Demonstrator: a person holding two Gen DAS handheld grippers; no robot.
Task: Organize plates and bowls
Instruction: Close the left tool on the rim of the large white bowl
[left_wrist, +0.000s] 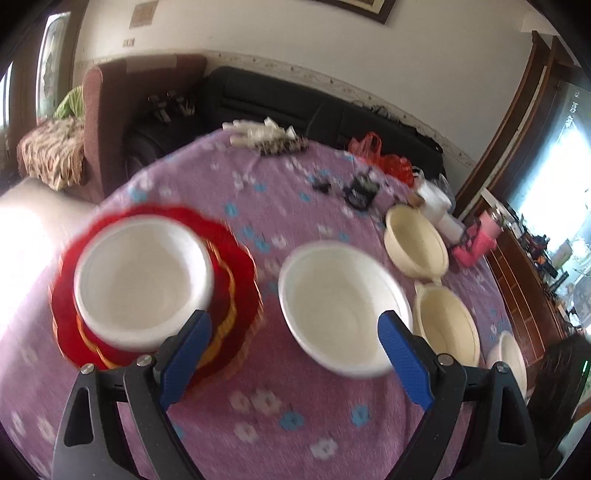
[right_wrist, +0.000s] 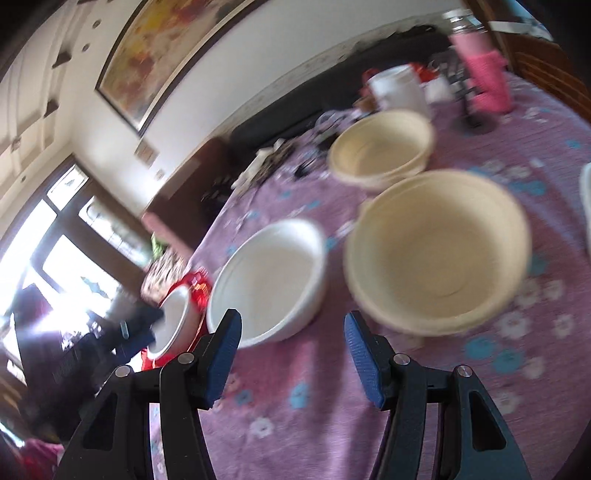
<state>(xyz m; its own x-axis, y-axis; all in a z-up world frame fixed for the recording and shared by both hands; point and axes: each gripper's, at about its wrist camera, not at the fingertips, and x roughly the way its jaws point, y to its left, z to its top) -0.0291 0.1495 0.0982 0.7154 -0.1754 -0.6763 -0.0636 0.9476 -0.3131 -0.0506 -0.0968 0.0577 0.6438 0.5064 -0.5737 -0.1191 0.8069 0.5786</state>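
The left gripper stood wide open over the table, its blue pads holding nothing. Just beyond the right pad sat a white bowl, plain and empty. Beyond the left pad a second white bowl rested on a stack of red plates with scalloped, gold-edged rims. To the right lay two cream bowls, one near and one farther back, both empty and ribbed along the rim.

The right gripper was also open, less widely, with nothing between its pads. In its view the white bowl lay just past the left pad and the near cream bowl just past the right, the two bowls close beside each other but apart. The far cream bowl sat behind them, and the red plates showed at the left with their bowl on top.

All stood on a purple cloth printed with white and blue flowers. At the far edge were a pink bottle, a white cup, a red bag and small blurred clutter. Behind the table ran a dark sofa, a cream wall with a framed picture, and bright windows.
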